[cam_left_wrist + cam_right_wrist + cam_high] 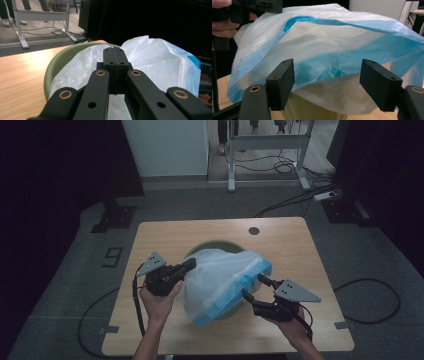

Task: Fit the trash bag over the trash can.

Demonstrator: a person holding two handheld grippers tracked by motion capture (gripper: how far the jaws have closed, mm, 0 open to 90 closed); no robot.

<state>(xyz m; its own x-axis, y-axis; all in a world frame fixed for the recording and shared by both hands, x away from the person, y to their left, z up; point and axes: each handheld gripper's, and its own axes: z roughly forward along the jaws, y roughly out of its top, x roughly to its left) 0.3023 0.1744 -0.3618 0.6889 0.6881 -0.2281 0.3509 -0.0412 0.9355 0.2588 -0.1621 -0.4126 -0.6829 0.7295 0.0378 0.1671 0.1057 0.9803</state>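
Dim room, wooden table [165,237] in the middle, cables on the floor behind. Green bin [53,66] sits mid-table with a white bag [220,275] draped over it — blue hem [235,287] facing the person, mouth gaping toward the right gripper.

Left gripper [189,265]: jaws clenched, pinching a fold of the bag at the bin's left rim. From its own view the pads look fully together with film bunched around them, so the bite seems thin.

Right gripper [328,82]: jaws spread wide, nothing pressed between them. In its own view the hem hangs just ahead of the pads, sagging between them but not gripped.

Risks as I read it:
- One-point hold. With the right jaws released, the bag hangs from the left pinch alone — any pull from that hand likely drags the whole bag off the bin instead of spreading it.
- Thin film in the left jaws could slip out or tear if tugged sideways.
- Right jaws may close on a single layer, or on both layers of the mouth at once; the second would seal the opening rather than stretch it over the rim.
- Hem is slack and curved, so a fast close could miss it.
- Bin looks light; a snagged rim could tip or slide it.
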